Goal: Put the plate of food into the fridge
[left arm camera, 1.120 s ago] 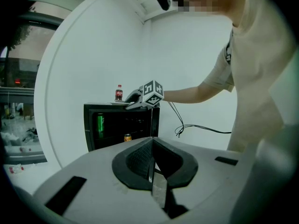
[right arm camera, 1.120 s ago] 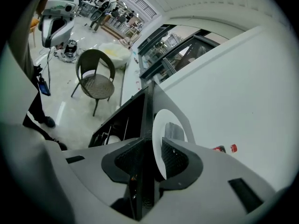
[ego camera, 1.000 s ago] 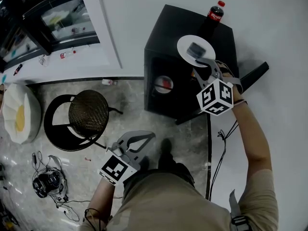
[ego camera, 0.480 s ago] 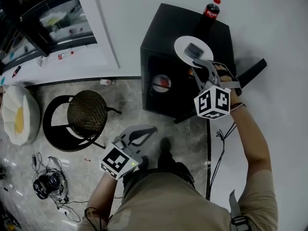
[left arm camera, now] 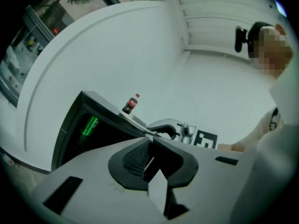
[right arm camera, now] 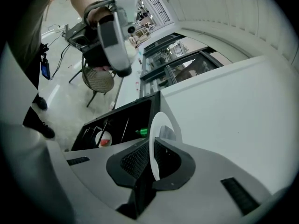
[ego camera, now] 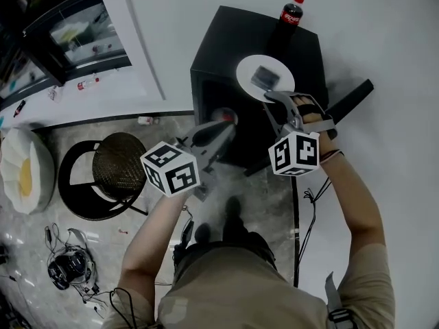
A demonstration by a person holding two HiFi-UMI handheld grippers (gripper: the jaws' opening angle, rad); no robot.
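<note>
A white plate [ego camera: 255, 88] with a dark piece of food [ego camera: 263, 77] lies on top of the black mini fridge [ego camera: 226, 36], whose front stands open. My right gripper [ego camera: 273, 99] is at the plate's near edge. Its jaws have just closed, and the right gripper view shows the plate's rim [right arm camera: 153, 143] pinched between its pads. My left gripper [ego camera: 225, 130] is raised in front of the fridge's opening, shut and holding nothing [left arm camera: 150, 135]. Inside the fridge [right arm camera: 122, 121] I see a green can [right arm camera: 144, 131] and a red-and-white item [right arm camera: 103, 138].
A cola bottle [ego camera: 290, 12] stands at the back of the fridge top. The fridge door [ego camera: 351, 100] swings out to the right. A round stool [ego camera: 118, 160] stands on the floor to the left, with a white cushion [ego camera: 20, 173] and tangled cables [ego camera: 68, 266] beyond it.
My left gripper has risen from waist height up to the front of the fridge and rolled over. My right gripper stayed at the plate's edge.
</note>
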